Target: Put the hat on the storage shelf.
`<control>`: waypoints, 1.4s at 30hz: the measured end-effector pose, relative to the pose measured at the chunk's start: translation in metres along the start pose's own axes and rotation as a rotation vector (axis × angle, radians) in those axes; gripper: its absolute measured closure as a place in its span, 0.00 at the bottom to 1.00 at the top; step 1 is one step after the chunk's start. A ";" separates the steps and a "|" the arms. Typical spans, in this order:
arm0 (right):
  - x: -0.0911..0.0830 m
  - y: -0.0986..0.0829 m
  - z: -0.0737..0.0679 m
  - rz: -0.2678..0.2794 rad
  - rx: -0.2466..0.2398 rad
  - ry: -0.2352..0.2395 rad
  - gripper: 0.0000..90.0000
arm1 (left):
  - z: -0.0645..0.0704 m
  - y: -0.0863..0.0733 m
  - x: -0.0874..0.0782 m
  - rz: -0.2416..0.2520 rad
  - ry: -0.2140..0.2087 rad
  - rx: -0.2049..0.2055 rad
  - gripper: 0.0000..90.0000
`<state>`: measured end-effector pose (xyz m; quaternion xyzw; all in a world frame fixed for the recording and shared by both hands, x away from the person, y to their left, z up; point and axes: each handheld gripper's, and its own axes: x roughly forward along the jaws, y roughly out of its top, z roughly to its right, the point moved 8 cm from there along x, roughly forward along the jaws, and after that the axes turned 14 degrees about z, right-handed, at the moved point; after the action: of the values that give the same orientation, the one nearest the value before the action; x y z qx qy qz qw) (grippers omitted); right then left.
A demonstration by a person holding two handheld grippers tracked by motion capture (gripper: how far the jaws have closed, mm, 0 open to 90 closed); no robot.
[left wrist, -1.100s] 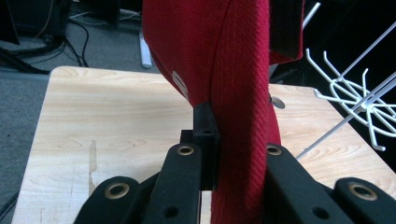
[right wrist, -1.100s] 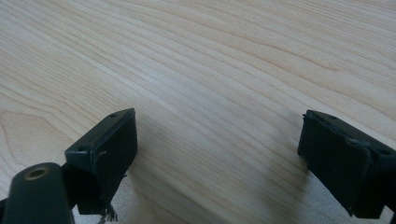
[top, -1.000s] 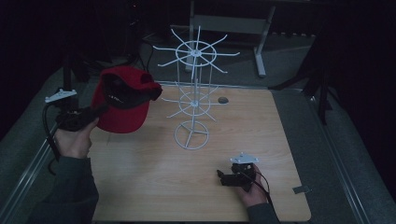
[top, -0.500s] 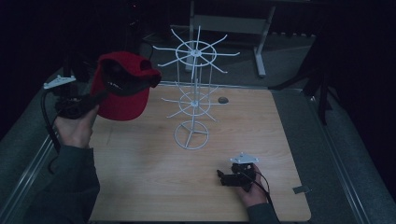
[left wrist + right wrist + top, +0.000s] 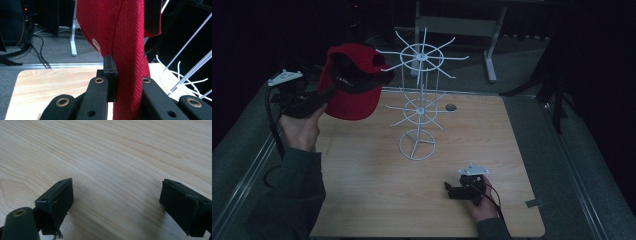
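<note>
Darkness filled the room behind the pale wooden counter (image 5: 362, 190), where grey table legs stood in the background. On the counter's middle stood a white wire display rack (image 5: 419, 107), with two tiers of spokes radiating from a central pole above a round wire base.

The left hand-held gripper (image 5: 319, 97) was raised above the counter's left edge, clenched on a red cap (image 5: 352, 82). In the left gripper view, the cap's (image 5: 117, 37) red fabric ran down between the two black jaws, which pressed on it from either side. The cap hung in the air, its open underside facing the camera in the high view, its right edge just beside the tips of the rack's upper spokes; whether it touched them could not be told.

The right hand-held gripper (image 5: 452, 190) rested low near the counter's front edge, well apart from the rack. In the right gripper view its jaws stood wide apart, released, with bare wood grain (image 5: 112, 157) between them.
</note>
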<state>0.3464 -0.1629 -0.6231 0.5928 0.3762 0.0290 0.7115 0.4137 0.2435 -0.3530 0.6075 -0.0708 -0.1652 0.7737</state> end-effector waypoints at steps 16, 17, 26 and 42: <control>0.000 0.000 0.000 0.000 -0.001 0.000 0.13 | 0.015 0.030 0.011 0.075 -0.022 0.002 0.95; 0.000 0.000 0.000 -0.001 0.000 0.000 0.13 | 0.016 0.033 0.012 0.082 -0.024 0.000 0.95; 0.000 0.000 0.000 -0.001 -0.002 0.001 0.13 | 0.022 0.052 0.017 0.111 -0.025 0.002 0.95; 0.000 0.000 0.000 -0.002 0.001 0.001 0.13 | 0.026 0.066 0.028 0.134 -0.027 0.003 0.95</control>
<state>0.3461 -0.1629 -0.6232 0.5929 0.3770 0.0283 0.7110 0.4427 0.2242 -0.2860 0.6003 -0.1222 -0.1211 0.7811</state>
